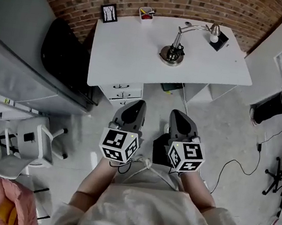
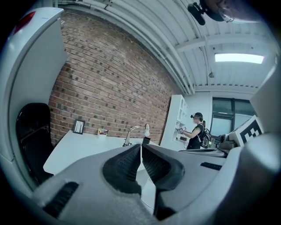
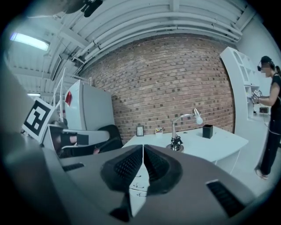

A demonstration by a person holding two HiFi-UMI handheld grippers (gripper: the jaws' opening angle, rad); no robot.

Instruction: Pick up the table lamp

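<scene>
Table lamp point(image 1: 172, 53): on the white desk point(image 1: 128, 55).
Left gripper point(image 1: 139, 104): before the desk, jaws pressed together, empty.
Right gripper point(image 1: 176, 113): before the desk, jaws shut tight, empty.

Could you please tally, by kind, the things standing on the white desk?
table lamp: 1
picture frame: 1
cup holding small items: 1
black square holder: 1
Total on the white desk: 4
</scene>
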